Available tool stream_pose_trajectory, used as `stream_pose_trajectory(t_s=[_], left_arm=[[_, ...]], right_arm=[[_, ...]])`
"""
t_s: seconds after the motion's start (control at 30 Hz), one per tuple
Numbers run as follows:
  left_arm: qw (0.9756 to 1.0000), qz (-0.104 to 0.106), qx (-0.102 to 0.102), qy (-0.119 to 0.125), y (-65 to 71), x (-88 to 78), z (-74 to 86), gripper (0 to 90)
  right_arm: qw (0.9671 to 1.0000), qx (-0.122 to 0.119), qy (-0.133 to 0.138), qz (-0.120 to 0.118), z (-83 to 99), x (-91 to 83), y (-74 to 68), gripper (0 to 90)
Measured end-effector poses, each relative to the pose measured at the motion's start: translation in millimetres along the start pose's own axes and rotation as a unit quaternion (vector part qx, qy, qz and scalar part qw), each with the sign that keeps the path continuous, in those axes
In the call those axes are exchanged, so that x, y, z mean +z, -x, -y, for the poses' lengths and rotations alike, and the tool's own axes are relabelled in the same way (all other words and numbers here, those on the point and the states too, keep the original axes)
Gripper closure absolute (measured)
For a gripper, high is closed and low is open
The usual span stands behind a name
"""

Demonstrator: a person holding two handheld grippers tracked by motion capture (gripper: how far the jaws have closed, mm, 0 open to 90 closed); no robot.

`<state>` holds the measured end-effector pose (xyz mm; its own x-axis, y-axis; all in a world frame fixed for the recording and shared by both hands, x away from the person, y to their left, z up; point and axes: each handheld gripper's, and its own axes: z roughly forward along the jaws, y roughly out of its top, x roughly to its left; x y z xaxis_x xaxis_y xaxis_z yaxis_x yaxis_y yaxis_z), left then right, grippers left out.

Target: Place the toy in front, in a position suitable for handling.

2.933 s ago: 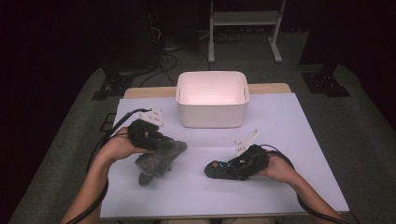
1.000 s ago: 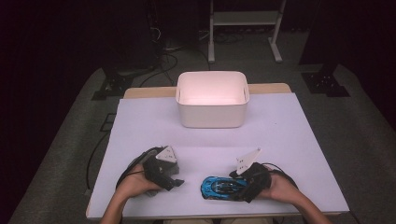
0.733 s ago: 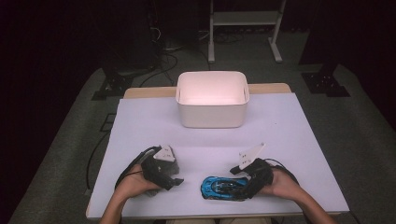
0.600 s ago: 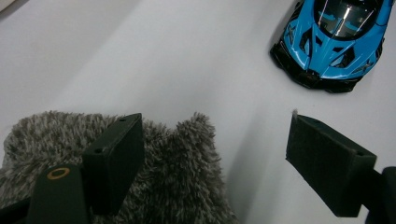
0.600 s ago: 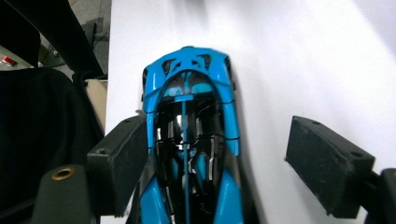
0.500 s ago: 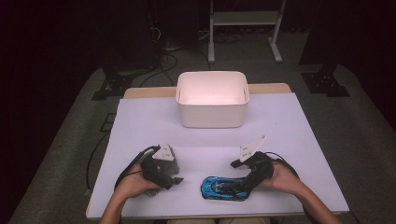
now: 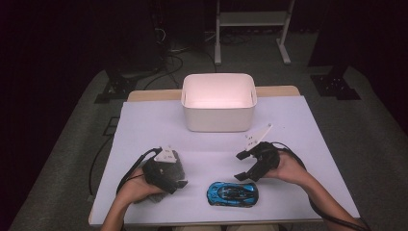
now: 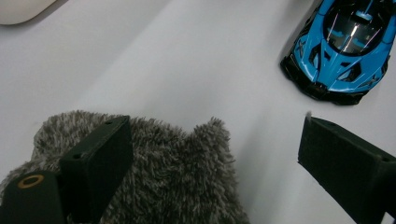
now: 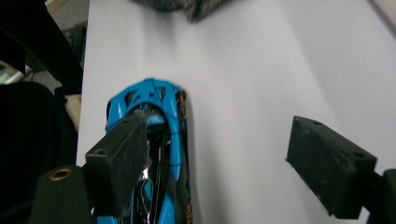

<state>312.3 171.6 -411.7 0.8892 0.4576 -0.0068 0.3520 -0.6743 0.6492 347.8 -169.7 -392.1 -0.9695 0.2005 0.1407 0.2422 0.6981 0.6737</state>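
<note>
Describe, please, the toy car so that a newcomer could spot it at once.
Start at the white bin at the table's far side, then come to the near edge. The car lies there, right of the grey furry cloth; it is glossy blue with a dark roof.

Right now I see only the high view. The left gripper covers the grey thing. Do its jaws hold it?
Observer: No. In the left gripper view the left gripper is open, and the grey furry cloth lies under one jaw, not pinched.
Operator: And the right gripper, does it hold the blue car?
Observer: No. In the right gripper view the right gripper stands open above the blue toy car; one jaw is over the car, the other over the bare white table.
Operator: Which end of the car points to the cloth?
Observer: I cannot tell front from rear.
</note>
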Motion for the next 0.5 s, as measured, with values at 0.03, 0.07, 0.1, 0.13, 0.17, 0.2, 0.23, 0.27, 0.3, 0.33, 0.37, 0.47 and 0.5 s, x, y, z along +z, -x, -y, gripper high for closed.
stream_pose_trajectory(t_s=[0.03,0.07,0.1,0.13,0.17,0.2,0.23,0.27,0.3,0.33,0.37,0.47,0.5], left_arm=[[1.0000,-0.001,-0.002,-0.003,-0.8,0.2,0.7,9.7],[1.0000,-0.001,-0.003,-0.003,-1.3,0.5,1.2,9.6],[1.0000,-0.003,-0.006,-0.004,-1.8,0.5,1.8,9.6],[1.0000,-0.003,-0.007,-0.003,-1.9,0.4,2.1,9.4],[1.0000,-0.003,-0.008,-0.002,-1.9,0.2,2.3,8.8],[1.0000,-0.003,-0.008,-0.002,-2.0,-0.1,2.4,8.8],[1.0000,-0.003,-0.007,-0.001,-2.1,-0.7,2.3,8.8],[1.0000,-0.001,-0.006,-0.001,-2.5,-1.5,2.0,8.9],[1.0000,0.000,-0.006,0.000,-2.7,-1.7,2.0,8.8],[1.0000,0.001,-0.006,0.002,-2.8,-1.9,2.0,8.8],[1.0000,0.001,-0.007,0.004,-2.5,-2.5,1.9,8.9],[1.0000,0.002,-0.003,0.006,-2.6,-4.7,1.4,8.8],[1.0000,0.000,-0.003,0.006,-2.8,-5.1,1.2,8.8]], right_arm=[[1.0000,0.003,0.002,-0.002,-2.8,-1.6,2.2,18.4],[1.0000,0.000,0.002,0.000,-6.5,-3.4,5.0,18.4],[1.0000,-0.003,0.000,0.002,-8.7,-4.5,7.1,18.4],[1.0000,-0.003,0.001,0.001,-11.7,-5.9,9.5,18.4],[1.0000,-0.002,0.002,-0.004,-14.7,-7.2,11.7,18.4],[1.0000,-0.004,0.003,-0.003,-18.2,-8.5,13.8,18.4],[1.0000,-0.003,0.003,-0.001,-20.2,-8.8,14.2,18.4],[1.0000,-0.006,-0.001,0.000,-22.8,-8.8,15.0,18.4],[0.9999,-0.012,-0.006,0.004,-25.6,-8.4,15.5,18.4],[0.9999,-0.014,-0.007,0.004,-27.1,-8.3,15.9,18.4],[0.9999,-0.014,-0.009,0.001,-29.2,-8.5,17.3,18.4],[0.9998,-0.017,-0.012,0.002,-35.5,-9.5,21.7,18.4],[0.9998,-0.014,-0.011,0.002,-37.6,-10.0,23.2,18.4]])
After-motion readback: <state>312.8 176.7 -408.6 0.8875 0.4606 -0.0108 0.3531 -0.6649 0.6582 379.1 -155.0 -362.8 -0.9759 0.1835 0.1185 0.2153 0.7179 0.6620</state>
